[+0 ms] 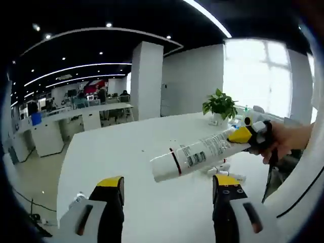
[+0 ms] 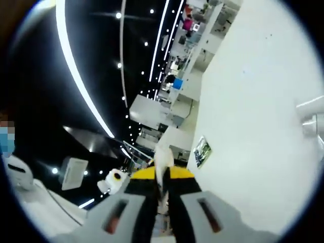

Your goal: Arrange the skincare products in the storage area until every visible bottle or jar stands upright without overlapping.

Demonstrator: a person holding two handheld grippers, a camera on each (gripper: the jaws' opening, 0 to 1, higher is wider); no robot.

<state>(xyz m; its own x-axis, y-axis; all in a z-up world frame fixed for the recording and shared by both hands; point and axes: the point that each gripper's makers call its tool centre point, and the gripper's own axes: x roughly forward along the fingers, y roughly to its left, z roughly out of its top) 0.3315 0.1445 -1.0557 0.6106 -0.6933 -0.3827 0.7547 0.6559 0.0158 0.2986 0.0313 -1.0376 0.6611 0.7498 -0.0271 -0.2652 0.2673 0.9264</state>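
In the left gripper view, my left gripper points forward over a white table; its two yellow-tipped jaws stand wide apart with nothing between them, so it is released. Beyond the jaws, lifted clear of the table, a white tube with a red band and printed label lies nearly level; my right gripper comes in from the right and clamps it by its far end, with my hand behind it. I judge it is carried in the air so I can turn it and stand it up. A potted plant sits farther back on the table.

In the right gripper view, rolled sideways, my right gripper is clenched on the tube; its white end pokes up between the jaws, pointing away from me; the table fills the right side.
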